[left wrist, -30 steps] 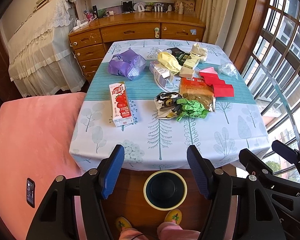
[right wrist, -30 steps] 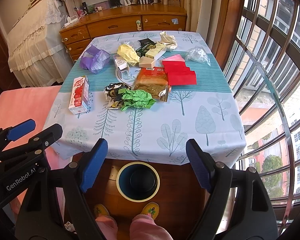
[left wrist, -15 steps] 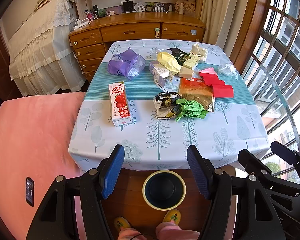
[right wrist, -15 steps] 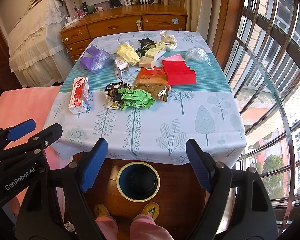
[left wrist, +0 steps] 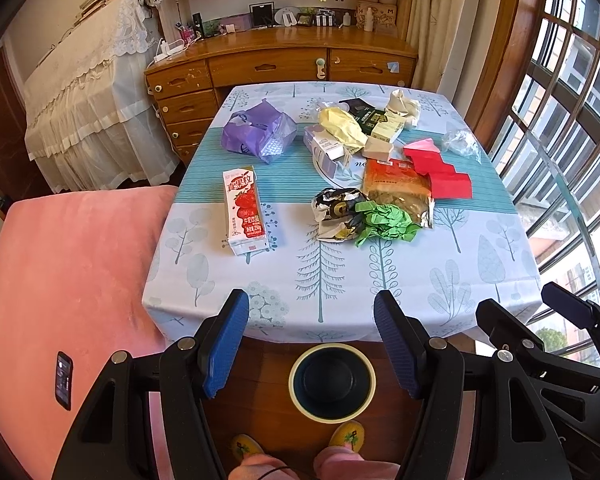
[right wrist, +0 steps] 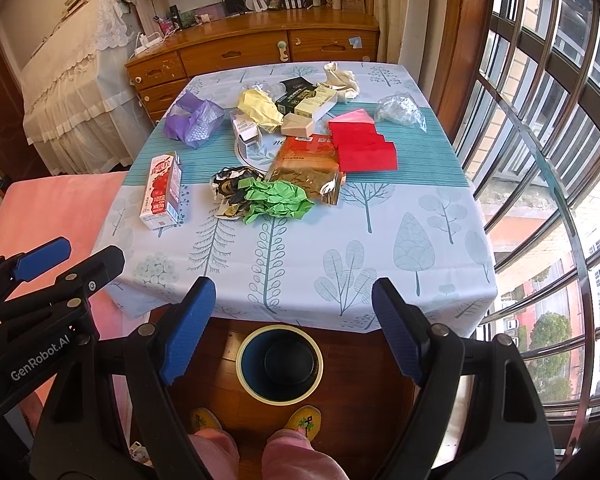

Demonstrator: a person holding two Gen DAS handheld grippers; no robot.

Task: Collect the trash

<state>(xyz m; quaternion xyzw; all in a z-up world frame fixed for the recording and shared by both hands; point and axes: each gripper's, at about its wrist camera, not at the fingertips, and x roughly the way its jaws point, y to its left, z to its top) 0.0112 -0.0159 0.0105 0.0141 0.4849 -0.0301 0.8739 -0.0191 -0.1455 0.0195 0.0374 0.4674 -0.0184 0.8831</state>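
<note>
Nothing has shifted over the last second: we hold our left gripper point(left wrist: 306, 336) and right gripper point(right wrist: 294, 326) wide apart and empty above the bin point(left wrist: 332, 382). The trash, with the milk carton point(left wrist: 245, 210) nearest, lies ahead on the table point(left wrist: 380, 280), so collecting has not begun.

Bright window point(right wrist: 548, 128) daylight; sharp; fisheye-bent edges

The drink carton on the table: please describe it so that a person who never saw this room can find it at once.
Start at the table with the tree-pattern cloth. On its left side, toward the pink bed, the drink carton lies flat, apart from the trash heap. It is the only tall white box with red strawberries printed on it; the purple bag behind it is soft and crumpled.
</note>
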